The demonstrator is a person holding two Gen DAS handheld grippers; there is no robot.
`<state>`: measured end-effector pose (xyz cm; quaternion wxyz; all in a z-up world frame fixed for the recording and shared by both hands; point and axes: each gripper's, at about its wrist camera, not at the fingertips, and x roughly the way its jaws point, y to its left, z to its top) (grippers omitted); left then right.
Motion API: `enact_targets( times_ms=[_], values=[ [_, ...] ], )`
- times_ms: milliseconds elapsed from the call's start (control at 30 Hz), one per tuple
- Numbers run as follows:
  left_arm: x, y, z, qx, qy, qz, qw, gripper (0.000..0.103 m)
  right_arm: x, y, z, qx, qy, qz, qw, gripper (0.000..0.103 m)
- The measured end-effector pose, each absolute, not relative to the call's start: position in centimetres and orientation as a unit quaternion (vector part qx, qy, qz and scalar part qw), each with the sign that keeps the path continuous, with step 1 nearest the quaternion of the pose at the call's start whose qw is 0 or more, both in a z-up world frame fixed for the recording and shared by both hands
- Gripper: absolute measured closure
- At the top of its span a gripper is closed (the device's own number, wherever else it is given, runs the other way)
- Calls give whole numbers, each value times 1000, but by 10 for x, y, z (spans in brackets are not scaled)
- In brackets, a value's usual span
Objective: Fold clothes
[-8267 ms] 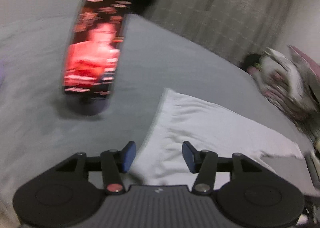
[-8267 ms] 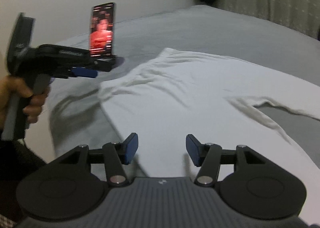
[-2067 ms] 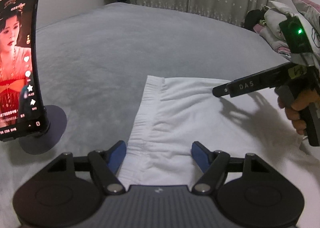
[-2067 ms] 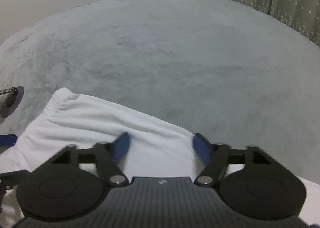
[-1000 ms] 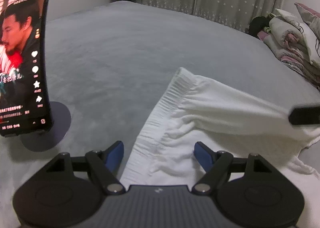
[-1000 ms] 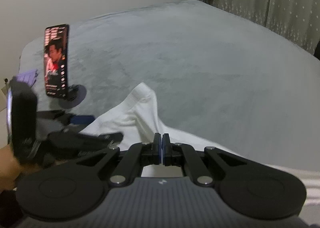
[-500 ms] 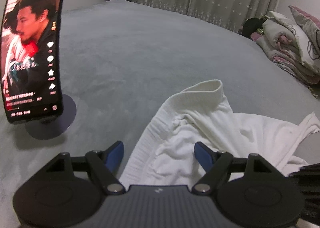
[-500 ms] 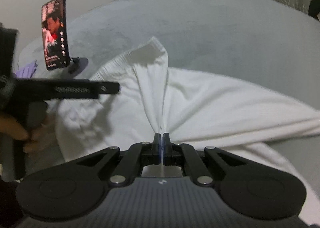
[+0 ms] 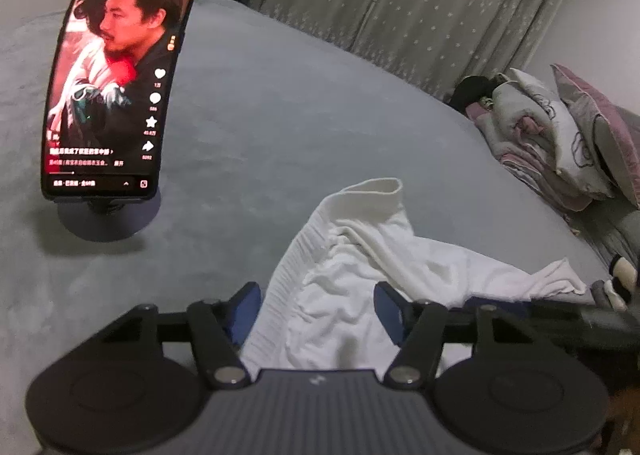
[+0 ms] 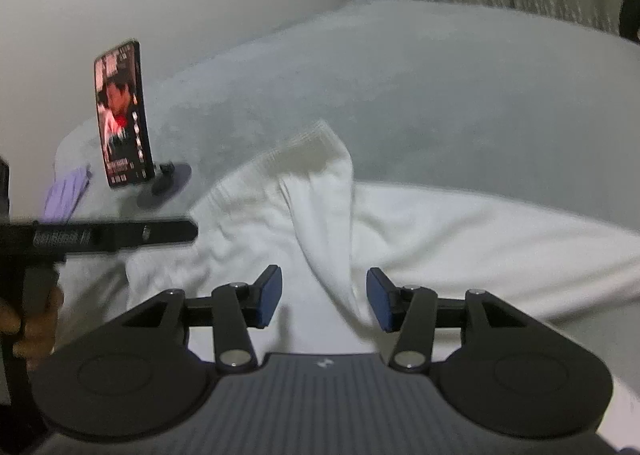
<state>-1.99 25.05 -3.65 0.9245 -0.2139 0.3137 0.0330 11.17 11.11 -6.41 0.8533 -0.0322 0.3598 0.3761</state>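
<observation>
Right wrist view | your right tongs have just spread, dropping the fold of the white garment onto the bed | left tongs narrowing, unclamped, straddling its ribbed hem | fold laid; regrip next.

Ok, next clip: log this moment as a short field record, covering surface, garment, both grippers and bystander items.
surface: grey bed cover
garment: white garment, rumpled, ribbed hem corner standing up
left gripper: open, jaws just been closing, hem edge between them, pads not pressing
right gripper: open, jaws just been opening, a fold of cloth between them
phone on stand: upright, screen lit, left of the garment
bedding pile: at the far right
</observation>
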Motion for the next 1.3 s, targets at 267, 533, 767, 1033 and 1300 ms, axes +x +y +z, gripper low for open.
enact_targets(
  times_ms=[267, 533, 767, 1033, 1300],
  values=[
    [-26, 256, -40, -241, 315, 23, 918, 71, 144, 143, -67, -49, 339, 373, 862, 51],
    [-25, 263, -46, -249, 329, 2, 911, 85, 164, 148, -83, -34, 337, 356, 871, 48],
    [-37, 279, -39, -261, 301, 26, 917, 85, 163, 141, -78, -27, 331, 354, 874, 42],
    [-39, 266, -31, -246, 277, -4, 929, 85, 165, 145, -76, -47, 313, 355, 880, 34],
    [-25, 260, -45, -246, 335, -37, 909, 85, 166, 154, -81, -44, 315, 380, 869, 70]
  ],
)
